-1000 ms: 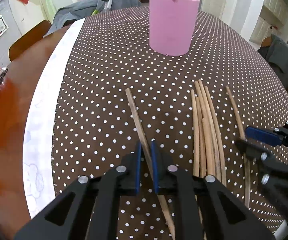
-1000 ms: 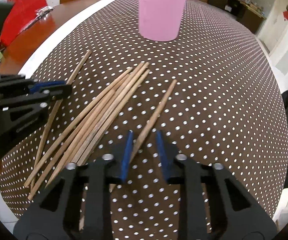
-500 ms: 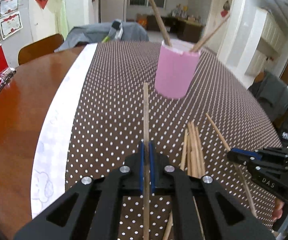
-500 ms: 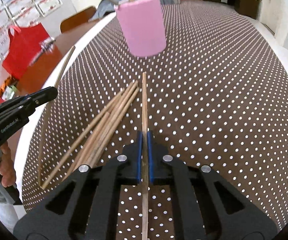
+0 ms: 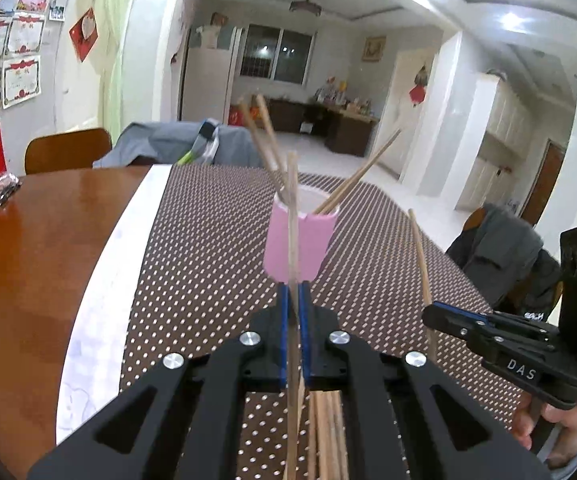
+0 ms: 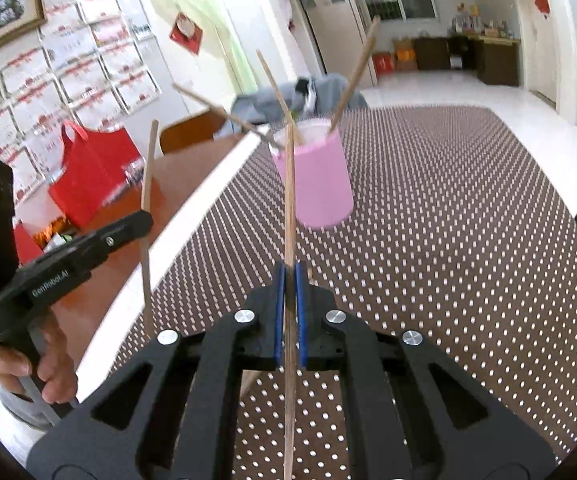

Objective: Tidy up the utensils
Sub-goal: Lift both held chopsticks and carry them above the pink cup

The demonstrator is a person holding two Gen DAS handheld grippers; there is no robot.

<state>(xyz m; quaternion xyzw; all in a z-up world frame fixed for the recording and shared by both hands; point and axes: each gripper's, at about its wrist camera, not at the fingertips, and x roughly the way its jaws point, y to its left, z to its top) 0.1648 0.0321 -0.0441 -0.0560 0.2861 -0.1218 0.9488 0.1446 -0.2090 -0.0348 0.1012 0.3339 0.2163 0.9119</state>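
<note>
Left hand-held gripper [image 5: 293,292] pinching chopstick [image 5: 292,216], pink cup [image 5: 300,248] beyond, right likewise.

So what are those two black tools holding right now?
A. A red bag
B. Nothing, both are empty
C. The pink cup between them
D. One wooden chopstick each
D: the left tool is shut on a wooden chopstick that runs up between its blue pads, and the right tool pinches its own chopstick the same way, while the pink cup stands apart on the dotted cloth.
</note>
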